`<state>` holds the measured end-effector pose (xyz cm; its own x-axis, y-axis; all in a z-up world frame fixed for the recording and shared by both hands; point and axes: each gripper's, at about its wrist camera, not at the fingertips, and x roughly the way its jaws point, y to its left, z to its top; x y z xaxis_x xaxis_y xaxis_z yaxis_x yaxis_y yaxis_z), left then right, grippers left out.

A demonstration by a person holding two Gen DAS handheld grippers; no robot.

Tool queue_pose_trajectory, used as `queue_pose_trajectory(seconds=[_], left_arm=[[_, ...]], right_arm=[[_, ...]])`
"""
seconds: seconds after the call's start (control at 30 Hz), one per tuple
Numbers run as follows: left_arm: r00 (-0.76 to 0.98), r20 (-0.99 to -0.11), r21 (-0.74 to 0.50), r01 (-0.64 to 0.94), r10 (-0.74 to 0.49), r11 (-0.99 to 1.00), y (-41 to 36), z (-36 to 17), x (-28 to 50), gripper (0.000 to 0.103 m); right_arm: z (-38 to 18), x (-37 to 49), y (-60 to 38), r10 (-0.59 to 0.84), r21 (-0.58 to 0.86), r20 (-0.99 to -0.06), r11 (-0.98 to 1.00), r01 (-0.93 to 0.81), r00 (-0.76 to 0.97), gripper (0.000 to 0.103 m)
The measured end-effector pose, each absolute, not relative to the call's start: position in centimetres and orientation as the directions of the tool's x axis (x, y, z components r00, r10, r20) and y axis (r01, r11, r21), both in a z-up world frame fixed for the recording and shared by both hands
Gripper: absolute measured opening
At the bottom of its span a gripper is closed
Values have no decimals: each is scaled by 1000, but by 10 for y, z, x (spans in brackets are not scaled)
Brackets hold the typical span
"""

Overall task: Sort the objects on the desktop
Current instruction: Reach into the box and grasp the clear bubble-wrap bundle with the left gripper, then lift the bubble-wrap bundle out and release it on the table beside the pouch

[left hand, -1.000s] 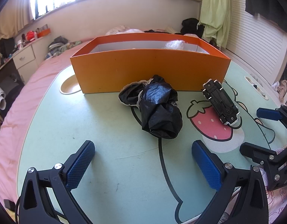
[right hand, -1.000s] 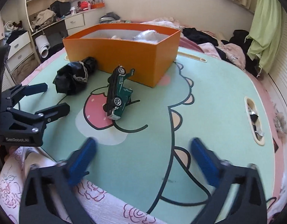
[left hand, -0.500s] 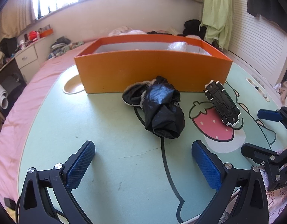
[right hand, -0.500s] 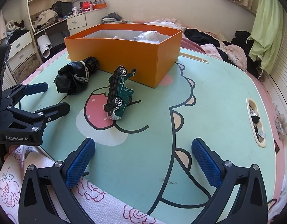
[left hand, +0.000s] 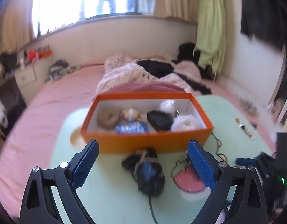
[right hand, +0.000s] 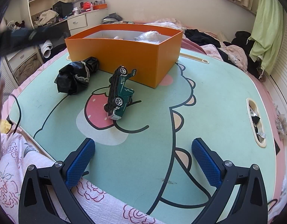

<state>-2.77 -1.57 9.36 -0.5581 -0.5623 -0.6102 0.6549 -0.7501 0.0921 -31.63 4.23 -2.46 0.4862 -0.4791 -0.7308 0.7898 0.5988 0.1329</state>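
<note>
Left wrist: left gripper (left hand: 143, 158) jaws closing, empty | right gripper (right hand: 143, 158) jaws wide, empty

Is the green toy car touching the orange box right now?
Apart. In the right wrist view the green toy car lies on its side on the strawberry print, and a strip of mat shows between it and the orange box.

- The orange box (right hand: 124, 56) looks like smooth matt cardboard, white inside.
- The black bag (right hand: 74, 76) is glossy, crinkled plastic film.
- The green toy car (right hand: 120, 91) has glossy paint and shiny metallic wheel hubs.
- The table top (right hand: 208, 102) is smooth, matt and printed.
- The gripper pads (right hand: 80, 160) are blue, finely textured rubber-like material.
- The quilt (right hand: 12, 168) is soft printed cloth.
</note>
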Motion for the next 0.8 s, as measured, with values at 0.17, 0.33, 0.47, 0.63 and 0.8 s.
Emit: queue_pose_trajectory(seconds=[0.17,0.33,0.47,0.63,0.8], left_arm=[[-459,-721,54,709,-519,-703,-47,98,-91,79],[-317,-793,126,749,-519,-651,-87,76,-149,75],[-254,-823,158,758,-508,-633,-104,55,-179,75],[-262,-837,142,744,-480,-653,-105,45,-189,30],[-360,-782,100,734,-509,-672,-84,70,-160,30]], right_arm=[[-25,-317,42,-478,134,-731,600,789,488,103],[-24,-319,43,-479,143,-723,601,787,498,103],[-25,-321,43,-481,145,-717,605,783,505,103],[-24,-321,44,-483,147,-713,606,782,509,103],[-25,-321,44,-483,147,-713,606,782,508,103]])
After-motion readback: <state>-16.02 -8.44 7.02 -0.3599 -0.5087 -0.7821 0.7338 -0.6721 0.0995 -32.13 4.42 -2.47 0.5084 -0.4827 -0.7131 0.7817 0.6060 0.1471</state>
